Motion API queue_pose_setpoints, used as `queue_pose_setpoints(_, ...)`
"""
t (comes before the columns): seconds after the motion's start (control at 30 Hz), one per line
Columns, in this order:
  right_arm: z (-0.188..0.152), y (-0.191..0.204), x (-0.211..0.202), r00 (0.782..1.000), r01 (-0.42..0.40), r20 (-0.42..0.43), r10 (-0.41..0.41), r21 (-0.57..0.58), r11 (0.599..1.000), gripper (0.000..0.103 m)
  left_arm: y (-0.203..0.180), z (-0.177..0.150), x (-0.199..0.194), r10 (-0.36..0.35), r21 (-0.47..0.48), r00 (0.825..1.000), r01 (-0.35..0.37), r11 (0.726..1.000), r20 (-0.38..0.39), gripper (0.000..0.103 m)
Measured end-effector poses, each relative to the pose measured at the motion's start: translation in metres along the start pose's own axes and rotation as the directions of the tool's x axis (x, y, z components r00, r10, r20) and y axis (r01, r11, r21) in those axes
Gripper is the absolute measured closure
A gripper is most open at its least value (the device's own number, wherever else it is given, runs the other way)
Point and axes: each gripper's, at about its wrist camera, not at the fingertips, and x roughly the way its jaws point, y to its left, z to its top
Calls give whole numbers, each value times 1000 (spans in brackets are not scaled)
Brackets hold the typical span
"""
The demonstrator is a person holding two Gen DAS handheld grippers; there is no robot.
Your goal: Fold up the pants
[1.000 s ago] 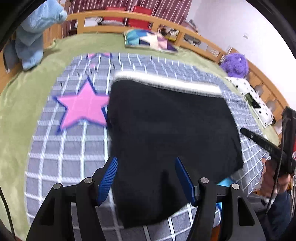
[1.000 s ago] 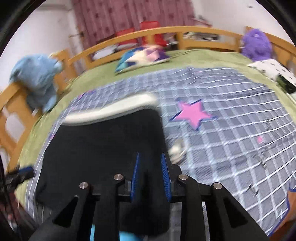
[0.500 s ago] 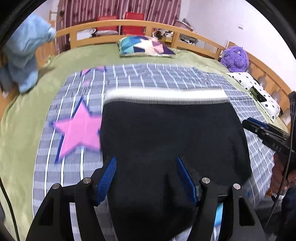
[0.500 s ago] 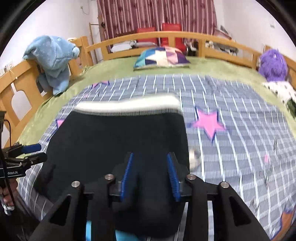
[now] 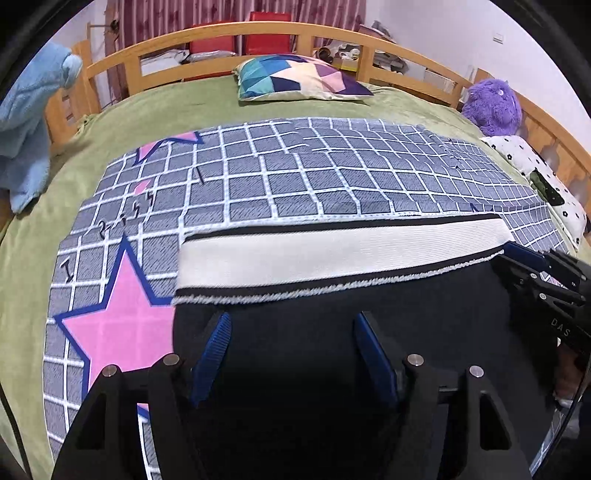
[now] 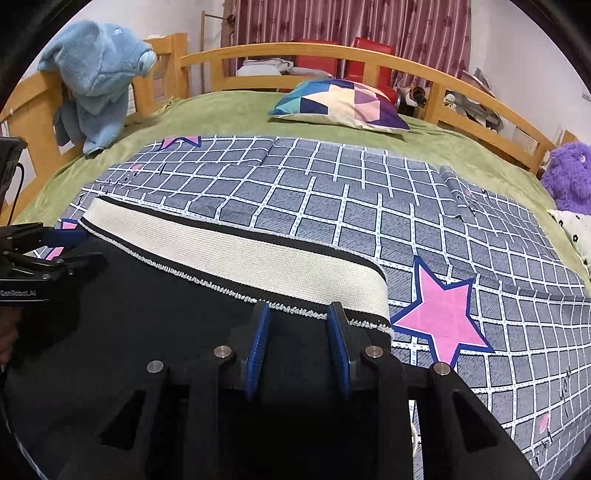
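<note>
On a wooden-railed bed (image 5: 221, 35), black pants (image 5: 424, 314) with a wide white waistband (image 5: 332, 251) lie over a grey checked blanket (image 5: 332, 177) printed with pink stars.

From the left wrist view, the left gripper (image 5: 291, 350) hovers over the black cloth, its blue-padded jaws standing wide apart and opening; dark fabric shows between them, but the pads do not press on it. The waistband runs across the picture just beyond the jaws. At three o'clock, the right gripper (image 5: 532, 262) reaches the waistband's far end, seen only from the side. A pink star (image 5: 125, 317) lies at nine o'clock, just beside the pants. Only this view shows a white pillow with black spots (image 5: 532, 173) at two o'clock.

From the right wrist view, the right gripper (image 6: 301, 339) has its jaws narrower and closing, with black fabric between them just below the waistband (image 6: 240, 254); whether the pads pinch it cannot be told. The left gripper (image 6: 55, 243) enters at nine o'clock. Another pink star (image 6: 439, 317) sits at three o'clock.

Both views show a patchwork pillow (image 6: 340, 99) at twelve o'clock, a blue plush (image 6: 96, 77) on the railing, and a purple plush (image 5: 491, 107).
</note>
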Motion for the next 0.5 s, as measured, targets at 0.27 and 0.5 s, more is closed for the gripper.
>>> queue_pose_setpoints(0.27,-43,3,-46,998,56,-29,-55,42,998,61,9,-65,-48,10,-21,1000,-11,1000,-15,34)
queue_pose_setpoints(0.5,-112,3,-98,996,58,-70,-47,161,985,57,5,-120,-85,16,-52,1000,-17,998,-23,34)
